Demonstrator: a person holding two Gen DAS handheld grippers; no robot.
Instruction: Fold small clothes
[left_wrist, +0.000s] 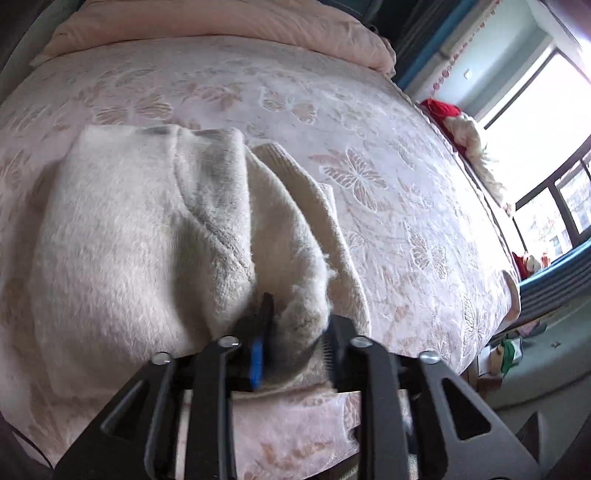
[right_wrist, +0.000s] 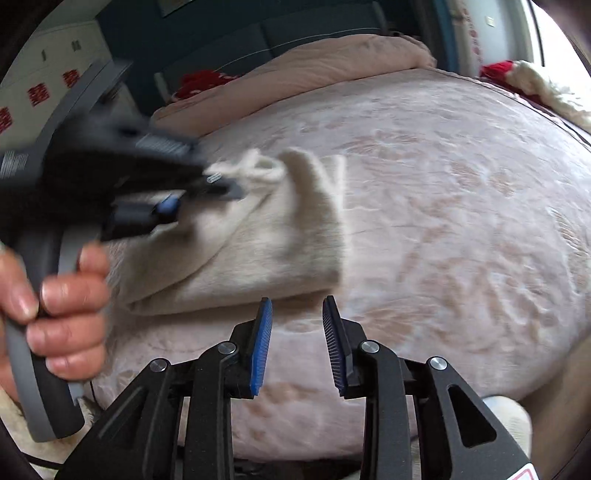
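A cream fuzzy garment (left_wrist: 140, 236) lies partly folded on the pink bedspread (left_wrist: 369, 122). In the left wrist view my left gripper (left_wrist: 295, 325) has its jaws around a bunched fold of the garment at its near edge, with fabric between the pads. In the right wrist view the same garment (right_wrist: 266, 236) lies left of centre, and the left gripper (right_wrist: 192, 192), blurred and held by a hand (right_wrist: 62, 306), is at its far left corner. My right gripper (right_wrist: 297, 314) is open and empty, just in front of the garment's near edge.
A folded pink quilt (left_wrist: 229, 26) lies along the far end of the bed. A red and cream item (left_wrist: 461, 125) lies at the bed's right edge by the bright window (left_wrist: 546, 122). The floor (left_wrist: 532, 354) beyond the bed's right edge holds clutter.
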